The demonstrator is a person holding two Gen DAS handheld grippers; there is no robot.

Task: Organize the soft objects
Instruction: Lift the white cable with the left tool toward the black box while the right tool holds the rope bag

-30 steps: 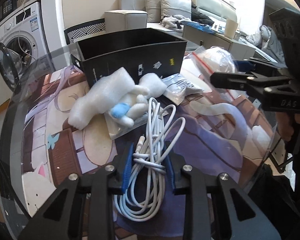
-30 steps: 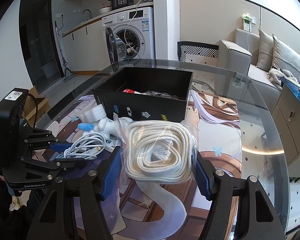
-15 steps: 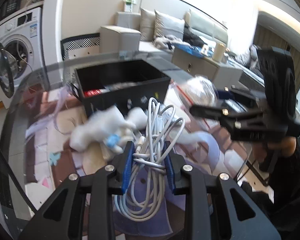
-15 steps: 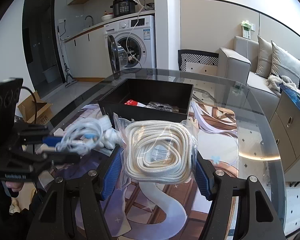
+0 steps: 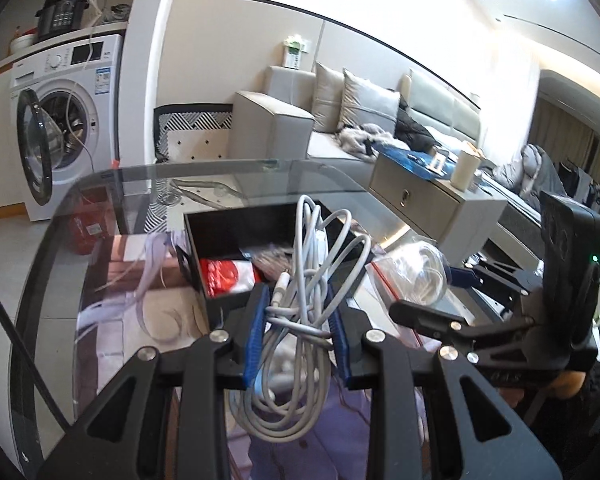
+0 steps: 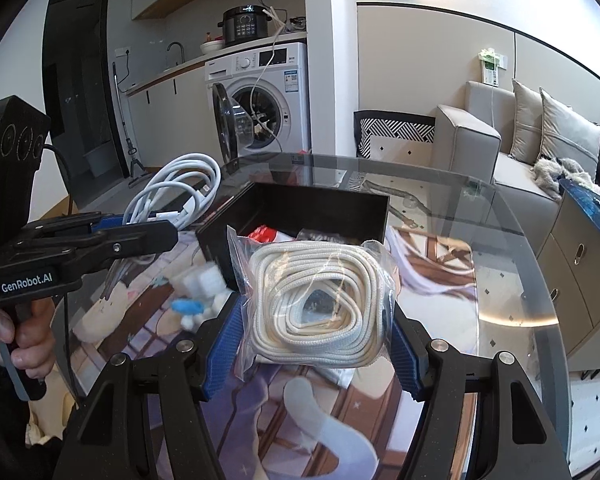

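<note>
My left gripper (image 5: pixel 298 334) is shut on a coiled white cable (image 5: pixel 300 300) and holds it in the air just before the open black box (image 5: pixel 220 228); the cable also shows in the right wrist view (image 6: pixel 176 196). My right gripper (image 6: pixel 316 348) is shut on a clear bag of coiled cream rope (image 6: pixel 320 304), held above the table near the box's front wall (image 6: pixel 216 236). The box holds a red-and-white packet (image 5: pixel 228 276) and a dark item.
A white foam piece with a blue bit (image 6: pixel 200 292) lies on the printed mat (image 6: pixel 300 420) left of the box. The round glass table's edge (image 6: pixel 540 248) curves right. A washing machine (image 5: pixel 64 120) and a sofa (image 5: pixel 340 120) stand beyond.
My left gripper has lifted the cable off the mat and moved up toward the box. The right gripper has risen a little with the rope bag.
</note>
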